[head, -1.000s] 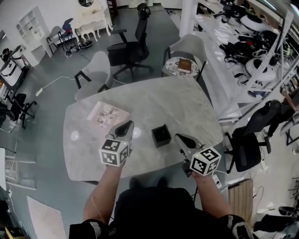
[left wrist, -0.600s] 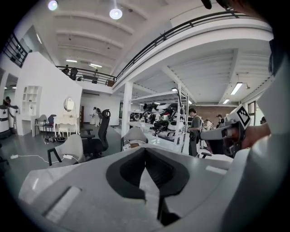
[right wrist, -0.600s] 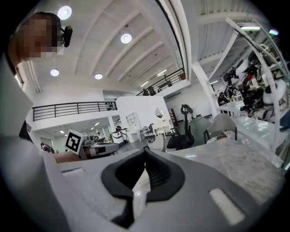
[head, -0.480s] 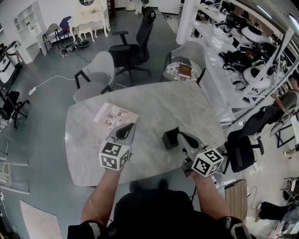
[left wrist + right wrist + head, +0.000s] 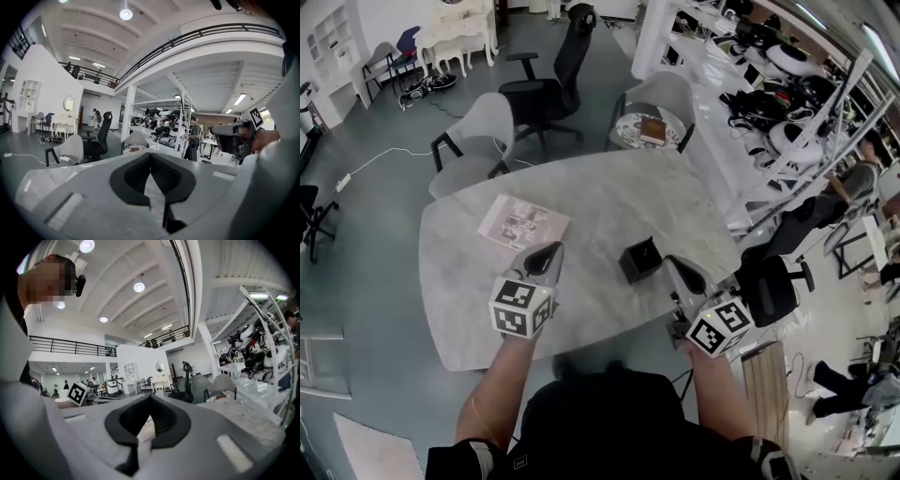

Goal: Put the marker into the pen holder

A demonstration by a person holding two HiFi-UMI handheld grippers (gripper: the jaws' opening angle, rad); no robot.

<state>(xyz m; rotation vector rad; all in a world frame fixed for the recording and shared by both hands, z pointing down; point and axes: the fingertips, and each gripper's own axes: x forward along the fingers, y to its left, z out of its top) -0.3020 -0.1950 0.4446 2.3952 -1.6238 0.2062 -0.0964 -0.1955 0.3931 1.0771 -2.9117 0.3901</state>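
Tabletop of pale marble (image 5: 609, 202) carries one black square pen holder (image 5: 634, 272), standing upright with its open mouth facing up. From the head view its inside is only a dark square, so whether the marker sits in it cannot be told.

The left gripper (image 5: 549, 253) hovers to the left of the pen holder, clearly apart from it, with its nose aimed across the table. In the left gripper view its jaws (image 5: 150, 153) meet at the tip with nothing between them, only the pale table surface showing through the gap behind. Its marker cube (image 5: 522, 307) sits nearer the person than the pen holder does.

The right gripper (image 5: 680, 267) is just to the right of the pen holder, close beside its wall but seemingly not touching. In the right gripper view the jaws (image 5: 150, 395) are likewise pressed together at the tip and hold nothing. The other hand's cube (image 5: 78, 392) shows at the left of that view.

Left of the pen holder and farther from the person, past the left gripper, a booklet (image 5: 523, 222) lies flat on the table. Beyond the table's far edge from the pen holder stand two grey chairs (image 5: 478, 131), a black office chair (image 5: 548, 89) and a small round seat (image 5: 628, 136) with a brown book (image 5: 652, 129) on it.
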